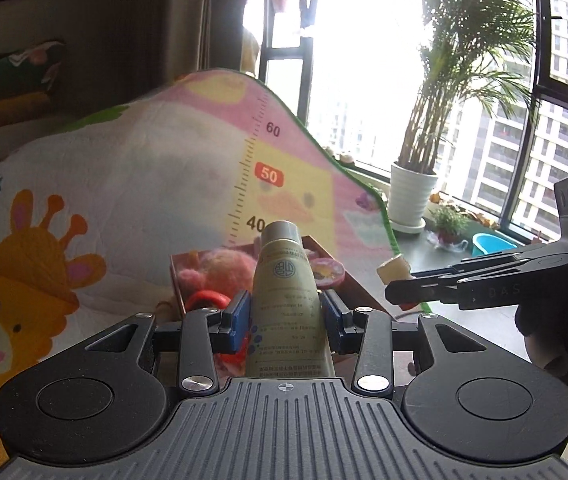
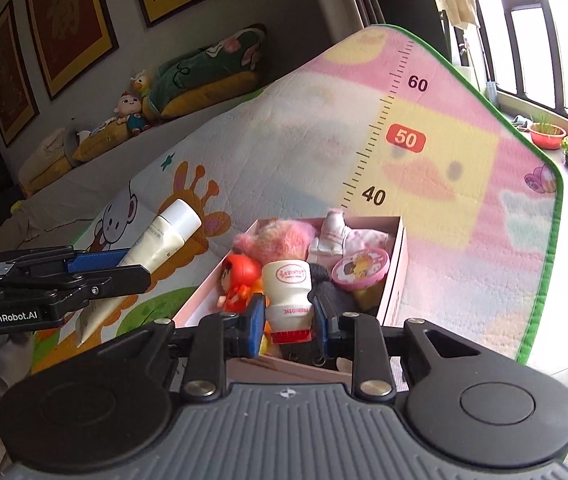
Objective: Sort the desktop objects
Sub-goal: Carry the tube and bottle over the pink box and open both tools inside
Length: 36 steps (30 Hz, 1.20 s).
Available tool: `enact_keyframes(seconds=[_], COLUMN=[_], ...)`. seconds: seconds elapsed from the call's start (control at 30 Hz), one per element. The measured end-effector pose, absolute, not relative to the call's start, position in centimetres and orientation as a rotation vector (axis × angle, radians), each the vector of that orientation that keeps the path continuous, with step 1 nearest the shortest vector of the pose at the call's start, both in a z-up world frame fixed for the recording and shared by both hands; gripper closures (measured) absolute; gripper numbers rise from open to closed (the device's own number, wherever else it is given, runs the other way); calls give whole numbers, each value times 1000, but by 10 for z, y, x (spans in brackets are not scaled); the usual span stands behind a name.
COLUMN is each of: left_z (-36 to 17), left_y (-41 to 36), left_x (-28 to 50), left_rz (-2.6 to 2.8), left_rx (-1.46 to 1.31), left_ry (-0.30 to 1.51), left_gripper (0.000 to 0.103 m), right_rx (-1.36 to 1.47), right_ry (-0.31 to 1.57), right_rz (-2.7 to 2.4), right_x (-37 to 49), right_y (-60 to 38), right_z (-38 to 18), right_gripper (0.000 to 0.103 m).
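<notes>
left claw (image 1: 285,314) clamps one cream tube (image 1: 287,296) above the pink box (image 2: 393,276); right claw (image 2: 288,318) clamps one probiotic bottle (image 2: 288,290) over it, one red doll (image 2: 238,280) beside.

Daylight floods through the overexposed window (image 1: 363,60) — dim interior walls, edges bowed by fisheye distortion.

Pretty clearly someone's home, a living room or a kid's room up in an apartment block. There's a padded play mat (image 2: 423,152) with a cartoon giraffe, a duck and a height ruler printed on it, plush toys (image 2: 130,112) and cushions (image 2: 204,76) lined up along the wall, and framed red-and-gold pictures (image 2: 64,20) hanging above them. By the big window (image 1: 363,60) I see a potted palm (image 1: 411,192) on the sill, with high-rise flats (image 1: 563,120) outside.
</notes>
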<state>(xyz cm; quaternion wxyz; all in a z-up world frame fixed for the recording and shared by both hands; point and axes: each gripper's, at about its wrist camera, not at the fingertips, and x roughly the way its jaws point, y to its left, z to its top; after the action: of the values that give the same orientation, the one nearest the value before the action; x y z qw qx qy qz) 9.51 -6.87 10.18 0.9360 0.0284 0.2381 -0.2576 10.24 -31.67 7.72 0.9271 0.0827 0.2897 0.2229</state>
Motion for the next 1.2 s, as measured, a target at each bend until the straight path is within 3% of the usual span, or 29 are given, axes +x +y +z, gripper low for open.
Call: enact_keyframes(seconds=[0.9,1.03,1.2], left_z=[74,76,64], left_y=[-109,-95,-77], left_x=[211,206,195], left_rz=[-582,-571,-562], left_rx=[63,64,81], left_ry=[547,538,576], left_gripper=[58,48,42], right_rx=[136,143,151], right_ry=[685,675,675], right_rz=[356,356,353], right_x=[163,158,152], right_y=[-307,-310,-312], right_z=[42,43,42], right_gripper=[77,72,72])
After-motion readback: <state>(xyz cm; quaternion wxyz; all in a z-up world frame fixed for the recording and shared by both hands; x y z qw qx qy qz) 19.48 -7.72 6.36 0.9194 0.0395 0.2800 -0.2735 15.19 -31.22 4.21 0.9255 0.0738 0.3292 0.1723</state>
